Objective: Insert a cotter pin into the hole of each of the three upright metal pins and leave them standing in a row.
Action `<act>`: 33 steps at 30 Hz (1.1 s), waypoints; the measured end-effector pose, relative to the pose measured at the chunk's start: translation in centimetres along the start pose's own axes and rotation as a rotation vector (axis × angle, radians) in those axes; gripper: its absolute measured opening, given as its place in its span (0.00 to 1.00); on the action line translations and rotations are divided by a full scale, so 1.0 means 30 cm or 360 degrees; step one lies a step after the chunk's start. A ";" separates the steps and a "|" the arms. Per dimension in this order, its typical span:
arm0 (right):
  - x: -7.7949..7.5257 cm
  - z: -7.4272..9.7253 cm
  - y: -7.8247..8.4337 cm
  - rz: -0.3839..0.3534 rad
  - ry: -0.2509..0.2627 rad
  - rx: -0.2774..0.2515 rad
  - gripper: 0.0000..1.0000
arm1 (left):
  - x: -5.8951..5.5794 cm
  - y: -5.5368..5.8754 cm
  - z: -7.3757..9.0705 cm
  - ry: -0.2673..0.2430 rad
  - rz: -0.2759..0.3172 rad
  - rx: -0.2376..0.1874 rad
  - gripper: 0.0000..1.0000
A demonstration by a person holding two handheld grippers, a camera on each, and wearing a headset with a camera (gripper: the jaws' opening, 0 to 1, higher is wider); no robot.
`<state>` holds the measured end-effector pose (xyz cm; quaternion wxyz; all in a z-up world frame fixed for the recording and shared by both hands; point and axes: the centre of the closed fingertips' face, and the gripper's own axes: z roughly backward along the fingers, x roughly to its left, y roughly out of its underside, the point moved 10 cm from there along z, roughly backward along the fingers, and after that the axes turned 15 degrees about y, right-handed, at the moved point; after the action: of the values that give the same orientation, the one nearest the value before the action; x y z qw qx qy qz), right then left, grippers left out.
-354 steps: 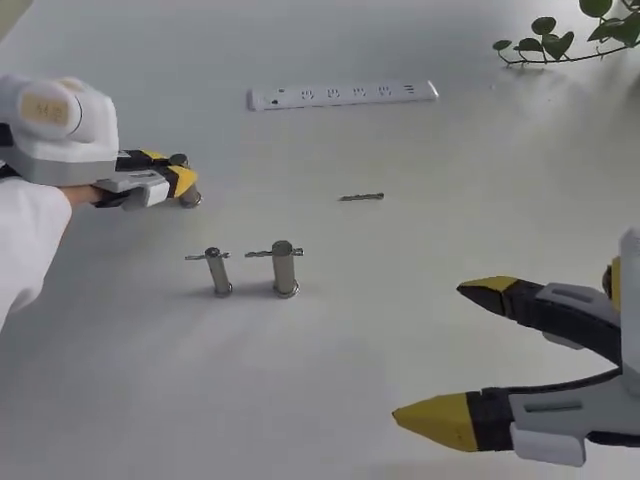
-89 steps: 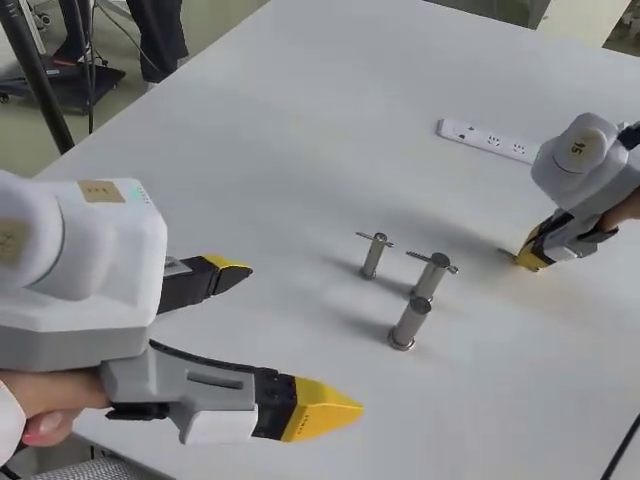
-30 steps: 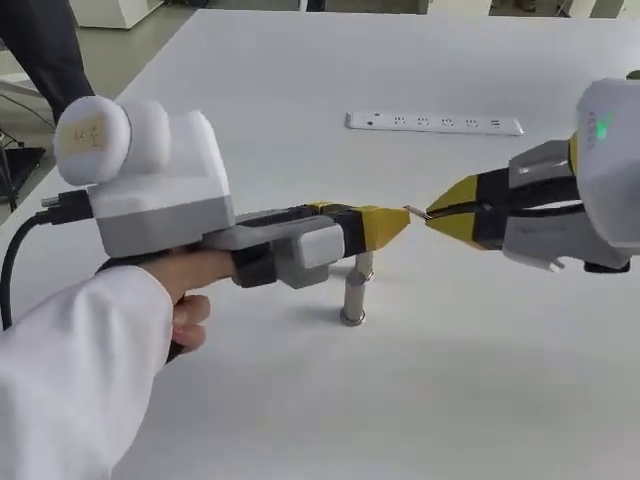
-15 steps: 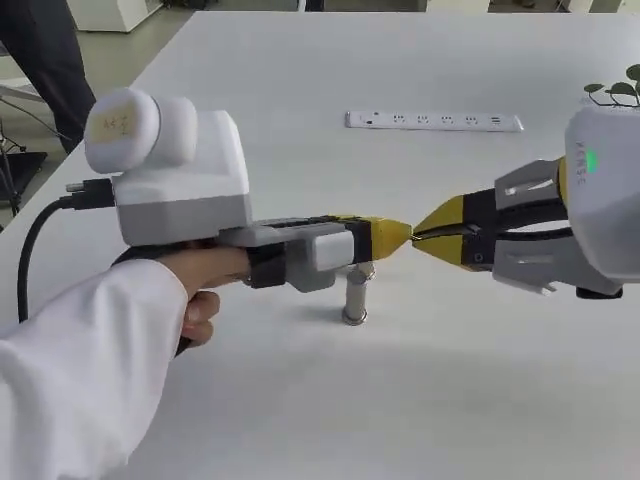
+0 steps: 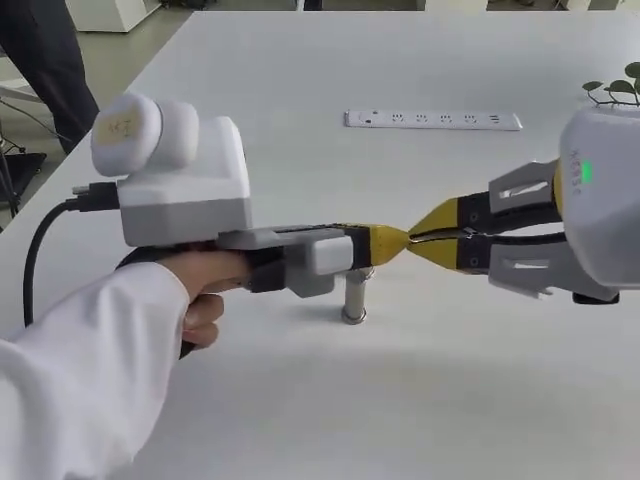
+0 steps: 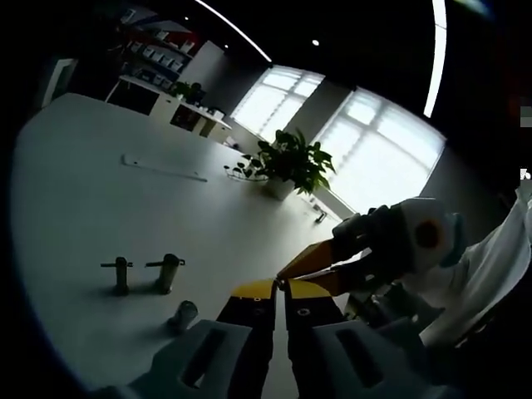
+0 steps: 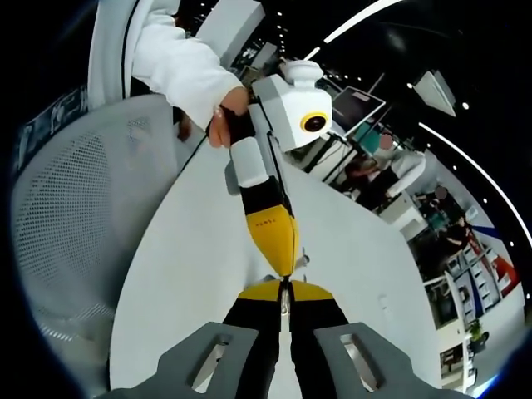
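Head view: left tongs (image 5: pixel 397 240) and right tongs (image 5: pixel 413 238), both clenched, touch tips just above a bare upright metal pin (image 5: pixel 353 296). Left gripper view: two fitted pins (image 6: pixel 165 273) stand nearby. Right gripper view: right tongs pinch a cotter pin (image 7: pixel 285 301).

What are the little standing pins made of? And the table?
The standing pins look like bare metal: silvery grey and shiny, with bright glints. The table looks like a smooth, matte white board, maybe laminate. What is under its surface can't be told.

Head view above bench (image 5: pixel 300 400); gripper views opposed, close, sharing left tongs (image 5: pixel 399 240), right tongs (image 5: pixel 413 240).
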<state>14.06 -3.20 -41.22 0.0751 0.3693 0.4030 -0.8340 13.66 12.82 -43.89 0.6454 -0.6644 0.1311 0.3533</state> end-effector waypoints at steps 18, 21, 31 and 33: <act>0.017 0.000 -0.007 0.0077 -0.0041 0.0000 0.00 | -0.006 0.017 0.009 -0.0032 0.0167 0.0010 0.01; 0.012 0.005 -0.013 0.0062 -0.0024 -0.0005 0.00 | 0.002 0.016 0.014 -0.0013 0.0227 -0.0043 0.01; 0.038 -0.004 -0.015 0.0039 -0.0069 -0.0011 0.00 | -0.003 0.041 0.028 -0.0028 0.0239 -0.0017 0.00; 0.044 -0.006 -0.016 0.0012 -0.0093 -0.0011 0.00 | -0.005 0.045 0.030 -0.0035 0.0211 0.0007 0.00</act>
<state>13.02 -2.54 -41.89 0.0911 0.3461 0.4021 -0.8427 12.41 13.46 -44.75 0.6234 -0.6489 0.1686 0.4023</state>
